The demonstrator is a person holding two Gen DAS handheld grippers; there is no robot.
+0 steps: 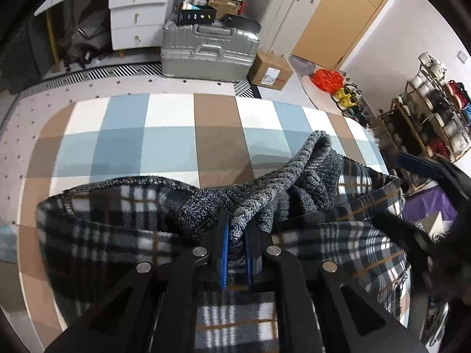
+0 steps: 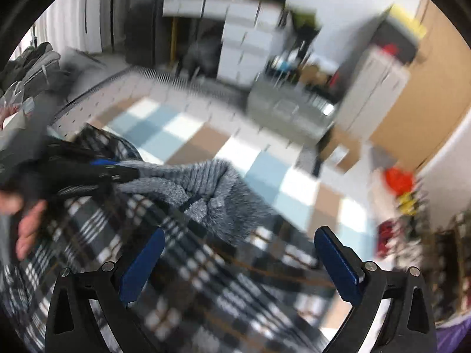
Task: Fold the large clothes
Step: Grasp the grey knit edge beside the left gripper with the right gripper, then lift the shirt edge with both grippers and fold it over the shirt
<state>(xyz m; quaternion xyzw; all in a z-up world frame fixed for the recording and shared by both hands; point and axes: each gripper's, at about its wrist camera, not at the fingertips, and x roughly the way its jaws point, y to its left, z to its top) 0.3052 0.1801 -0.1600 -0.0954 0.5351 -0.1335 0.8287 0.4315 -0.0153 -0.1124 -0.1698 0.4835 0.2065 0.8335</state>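
Note:
A plaid fleece garment (image 1: 117, 235) with a grey knit hood (image 1: 297, 170) lies bunched on a checked mat (image 1: 164, 135). My left gripper (image 1: 237, 235) is shut on a fold of the grey knit. In the blurred right wrist view the left gripper (image 2: 117, 173) holds the same grey knit (image 2: 212, 188) at the left. My right gripper (image 2: 240, 235) is wide open and empty, just above the plaid cloth (image 2: 206, 288). The right gripper's body shows dark and blurred at the right edge of the left wrist view (image 1: 435, 223).
A silver suitcase (image 1: 209, 50), a cardboard box (image 1: 270, 72) and white drawers (image 1: 135, 8) stand beyond the mat. A shoe rack (image 1: 426, 111) and a red bag (image 1: 326, 79) are at the right. A grey patterned rug (image 1: 17, 129) surrounds the mat.

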